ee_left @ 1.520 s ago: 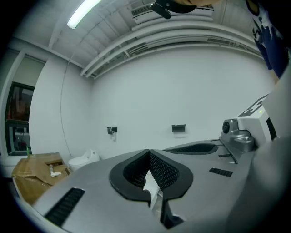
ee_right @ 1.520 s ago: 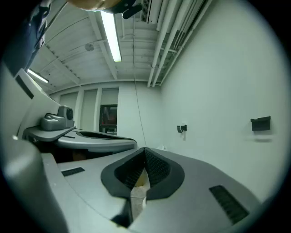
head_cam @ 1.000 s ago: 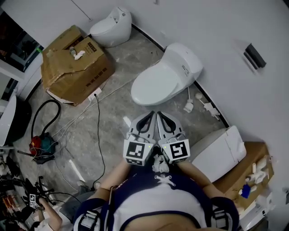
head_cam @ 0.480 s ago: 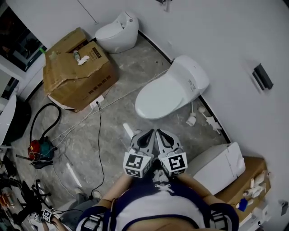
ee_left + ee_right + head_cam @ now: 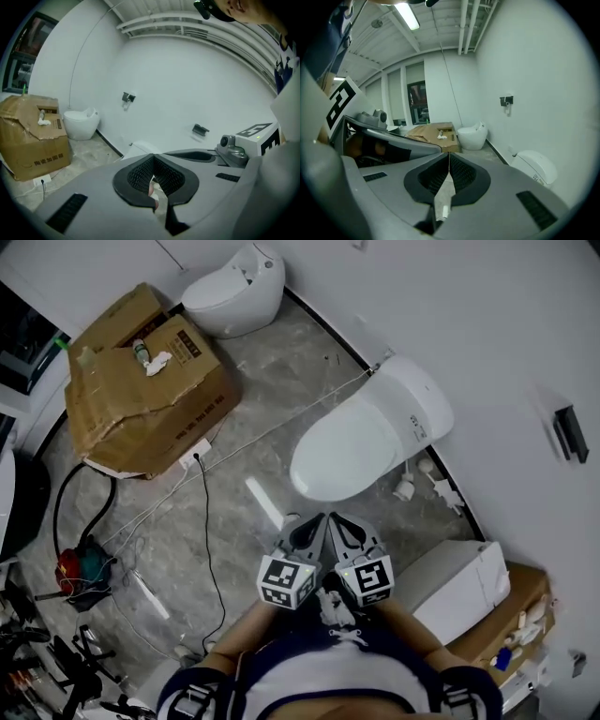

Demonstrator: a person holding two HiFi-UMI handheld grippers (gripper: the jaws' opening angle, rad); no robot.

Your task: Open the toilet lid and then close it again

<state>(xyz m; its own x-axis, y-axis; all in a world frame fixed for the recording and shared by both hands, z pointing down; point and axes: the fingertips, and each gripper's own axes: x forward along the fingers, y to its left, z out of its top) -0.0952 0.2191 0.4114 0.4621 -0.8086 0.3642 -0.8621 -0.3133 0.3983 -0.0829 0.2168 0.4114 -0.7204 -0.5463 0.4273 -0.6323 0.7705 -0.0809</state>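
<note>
A white toilet (image 5: 367,440) stands against the wall with its lid down flat. In the head view my left gripper (image 5: 316,520) and right gripper (image 5: 336,519) are held side by side in front of my chest. Both are a short way from the bowl's front edge and point toward it. Both are shut with nothing between the jaws, and neither touches the toilet. The left gripper view shows my shut left gripper (image 5: 152,158) with a little of the toilet (image 5: 139,148) above it. In the right gripper view my shut right gripper (image 5: 449,157) has the toilet (image 5: 537,168) to its right.
An open cardboard box (image 5: 141,381) and an egg-shaped toilet (image 5: 236,285) stand at the back left. A white boxy unit (image 5: 461,585) sits on my right, with pipe fittings (image 5: 412,482) by the wall. Cables, a white tube (image 5: 265,504) and a red-green tool (image 5: 80,568) lie on the floor.
Both grippers, still shut and side by side, have dropped lower in the head view. The toilet has slid right and down in the picture as the person moved.
</note>
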